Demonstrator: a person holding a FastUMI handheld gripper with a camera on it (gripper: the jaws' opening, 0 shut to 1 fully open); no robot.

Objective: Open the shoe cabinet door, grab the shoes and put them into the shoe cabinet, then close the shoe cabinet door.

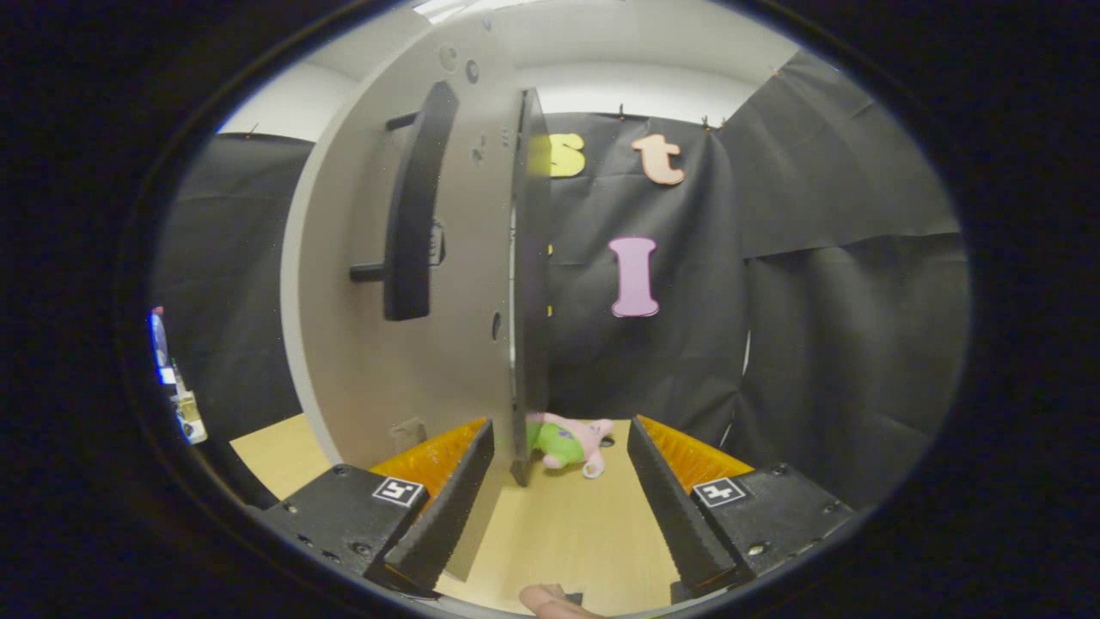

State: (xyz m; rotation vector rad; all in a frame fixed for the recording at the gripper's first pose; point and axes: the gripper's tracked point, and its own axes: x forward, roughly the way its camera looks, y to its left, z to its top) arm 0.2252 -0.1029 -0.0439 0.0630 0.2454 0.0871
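The gripper (560,481) has its fingers spread wide with nothing held between them. Just ahead of them, nearer the left finger, stands the shoe cabinet door (404,344), seen almost edge-on: a pale grey panel whose dark edge (531,284) runs upright just inside the left finger's line. A long dark bar handle (417,206) is mounted on two short pegs on the face beyond the left finger, upright and well above the fingertips.

The step in hand looks to be working the door, most likely swinging it on its hinge. To do it well, the person would bring the open fingers either side of the handle bar or against the door's free edge, closing only when the bar sits squarely between the pads, then follow the door's arc rather than pulling straight, so the panel does not twist or slip out.

Beyond the fingers, on the light wooden table (567,533), lies a small soft pink-and-green thing (571,443), partly hidden behind the door's lower edge. It may be the shoe meant for the cabinet, though it looks more like a plush toy; the distance and fisheye bend make it hard to say. A fingertip (550,600) of the person shows close under the gripper.
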